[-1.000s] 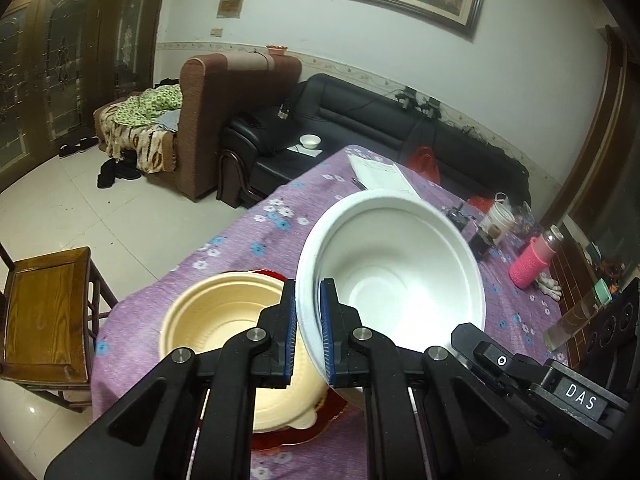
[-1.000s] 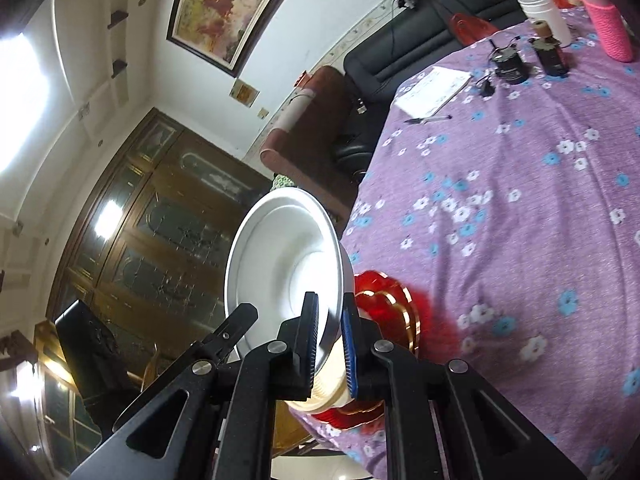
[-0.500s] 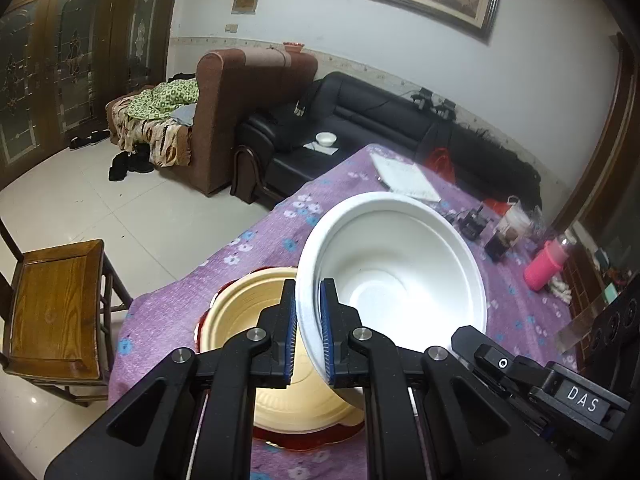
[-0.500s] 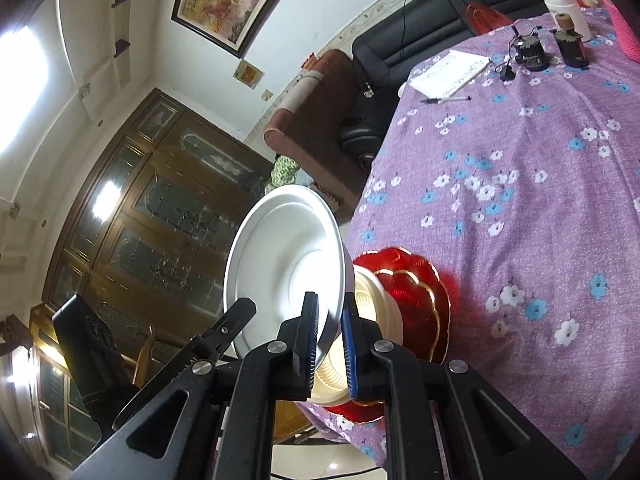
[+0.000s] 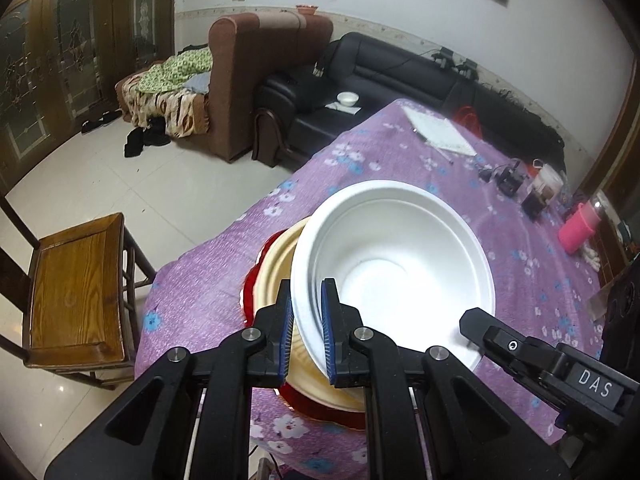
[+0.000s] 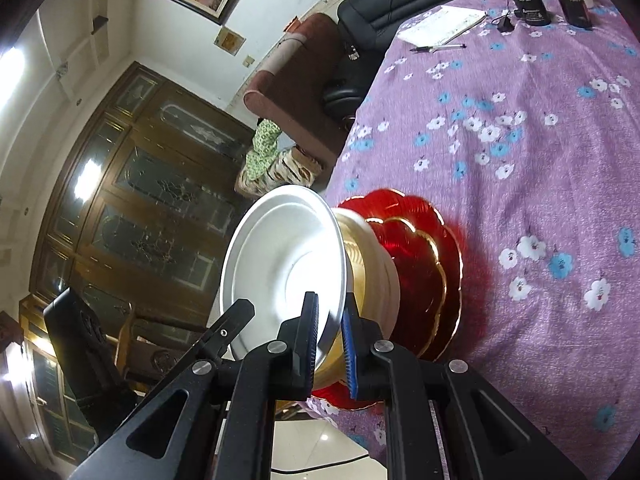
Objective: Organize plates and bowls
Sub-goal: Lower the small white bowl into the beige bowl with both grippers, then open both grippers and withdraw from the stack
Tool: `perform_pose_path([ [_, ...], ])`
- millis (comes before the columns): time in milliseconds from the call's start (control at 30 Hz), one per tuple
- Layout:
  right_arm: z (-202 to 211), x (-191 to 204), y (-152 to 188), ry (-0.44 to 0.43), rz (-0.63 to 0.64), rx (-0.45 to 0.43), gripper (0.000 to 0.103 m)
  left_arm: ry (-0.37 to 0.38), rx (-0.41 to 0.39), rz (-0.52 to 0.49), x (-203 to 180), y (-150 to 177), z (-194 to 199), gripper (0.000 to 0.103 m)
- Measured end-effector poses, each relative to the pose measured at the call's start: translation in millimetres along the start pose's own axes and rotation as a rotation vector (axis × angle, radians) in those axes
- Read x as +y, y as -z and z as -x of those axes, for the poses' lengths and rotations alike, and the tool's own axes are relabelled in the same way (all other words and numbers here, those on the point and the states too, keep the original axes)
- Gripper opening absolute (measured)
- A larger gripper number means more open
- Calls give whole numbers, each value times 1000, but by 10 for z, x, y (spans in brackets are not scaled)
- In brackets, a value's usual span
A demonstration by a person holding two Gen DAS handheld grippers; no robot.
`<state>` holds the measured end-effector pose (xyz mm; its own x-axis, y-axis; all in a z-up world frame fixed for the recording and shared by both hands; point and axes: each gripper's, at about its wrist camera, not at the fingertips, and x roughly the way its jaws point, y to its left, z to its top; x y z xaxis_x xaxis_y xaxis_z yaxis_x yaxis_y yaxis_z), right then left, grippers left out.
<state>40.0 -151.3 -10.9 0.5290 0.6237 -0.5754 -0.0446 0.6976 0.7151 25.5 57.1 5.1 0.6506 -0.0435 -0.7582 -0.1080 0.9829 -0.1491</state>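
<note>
Together the left gripper (image 5: pixel 306 334) and right gripper (image 6: pixel 330 344) each clamp the white bowl (image 5: pixel 394 268) by opposite rims. It sits tilted in the cream bowl (image 5: pixel 276 264) on the red plate (image 6: pixel 424 272), near the table (image 6: pixel 520 160) corner.

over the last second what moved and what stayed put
Both grippers, left and right, carried the white bowl down and over the tan bowl on the red plate; it now overlaps the tan bowl, and whether it is seated I cannot tell. Nothing was let go: both keep pinching the white bowl's rim on opposite sides. The tan bowl, plate and tablecloth clutter stayed put.
</note>
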Motion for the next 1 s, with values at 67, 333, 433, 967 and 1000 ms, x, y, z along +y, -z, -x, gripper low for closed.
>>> perform_pose_path([
  [67,-44,14,22,8,5,7,11,-7,14,-4,21,18,-42,11],
  [333,-140,125,56,71,81,-27,15,8,49,1,87,4,-138,13],
  [433,-132,177,76,95,121,-43,19,17,57,4,101,-3,-123,13],
  [967,409,59,59,3,148,-229,53,-208,-283,-125,35,71,379,55],
  [1000,451,63,74,3,163,-240,55,-227,-319,-152,-7,120,430,69],
])
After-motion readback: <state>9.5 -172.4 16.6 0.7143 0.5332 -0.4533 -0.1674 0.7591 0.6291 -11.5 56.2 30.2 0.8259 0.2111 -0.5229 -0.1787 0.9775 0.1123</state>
